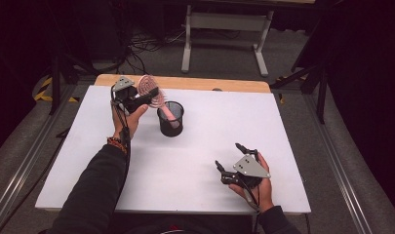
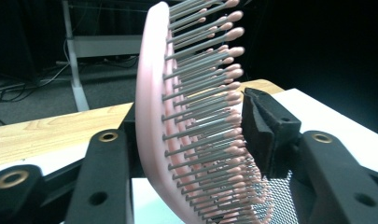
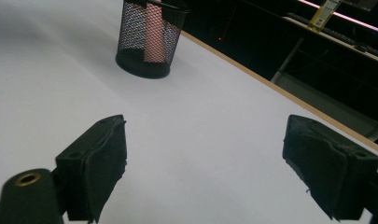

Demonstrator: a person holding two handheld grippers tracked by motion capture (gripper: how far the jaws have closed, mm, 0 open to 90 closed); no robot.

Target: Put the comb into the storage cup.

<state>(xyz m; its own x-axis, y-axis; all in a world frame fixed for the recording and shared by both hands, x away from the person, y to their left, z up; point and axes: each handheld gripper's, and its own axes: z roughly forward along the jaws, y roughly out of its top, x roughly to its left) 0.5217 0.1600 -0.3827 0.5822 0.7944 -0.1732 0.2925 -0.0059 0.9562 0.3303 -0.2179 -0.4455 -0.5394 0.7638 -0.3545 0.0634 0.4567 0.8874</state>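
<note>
1. Nearest the camera in the high view, the right gripper point(image 1: 232, 158) rests low on the white surface point(image 1: 205, 146), its fingers point(image 3: 95, 161) spread wide with nothing between them.
2. Farther up, the black mesh cup point(image 1: 170, 118) stands upright on the surface, the pink hairbrush point(image 1: 153, 92) leaning out with its handle inside.
3. At the brush head, the left gripper point(image 1: 148, 95) has its 2 fingers point(image 2: 266, 133) on either side of the head, partly open; whether they press it I cannot tell.
</note>
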